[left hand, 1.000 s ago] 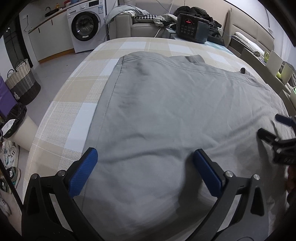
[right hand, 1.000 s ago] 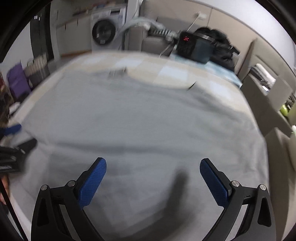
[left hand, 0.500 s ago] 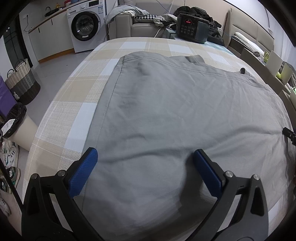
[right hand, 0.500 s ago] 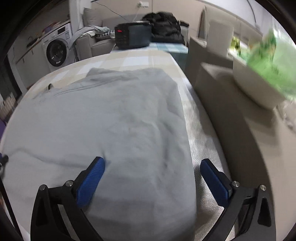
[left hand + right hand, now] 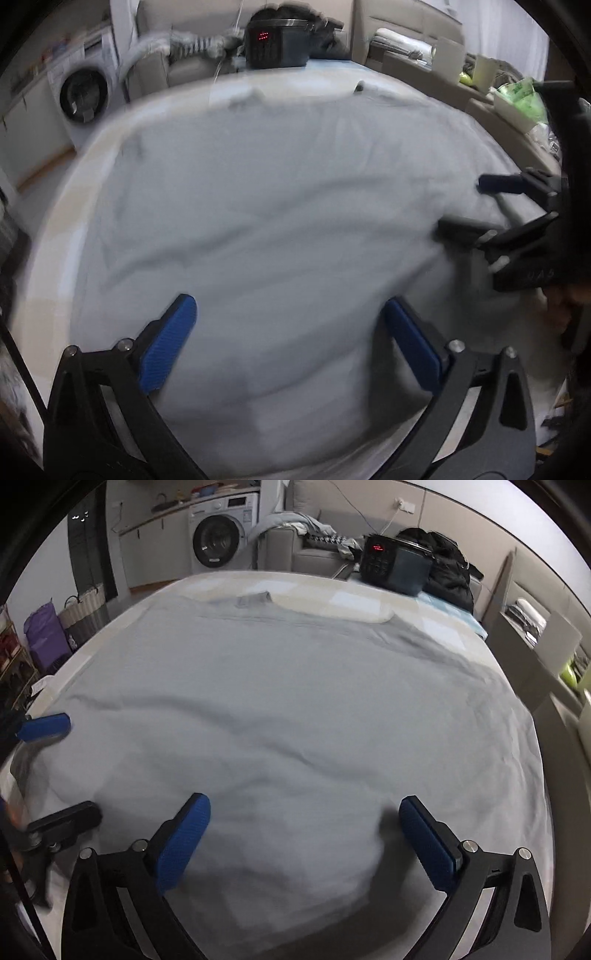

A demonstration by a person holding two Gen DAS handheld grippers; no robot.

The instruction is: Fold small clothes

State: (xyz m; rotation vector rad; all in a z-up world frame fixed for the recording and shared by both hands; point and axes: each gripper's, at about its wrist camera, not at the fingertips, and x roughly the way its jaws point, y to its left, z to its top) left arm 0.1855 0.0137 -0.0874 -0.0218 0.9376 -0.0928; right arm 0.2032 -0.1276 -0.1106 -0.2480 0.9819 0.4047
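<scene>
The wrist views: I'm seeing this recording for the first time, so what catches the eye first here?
A big grey garment spread flat fills both views, covering most of the checked table. Both grippers hang open over its near edge, the left gripper and the right gripper side by side. Behind the table, a black appliance shows a red display, with a washing machine further back.
</scene>
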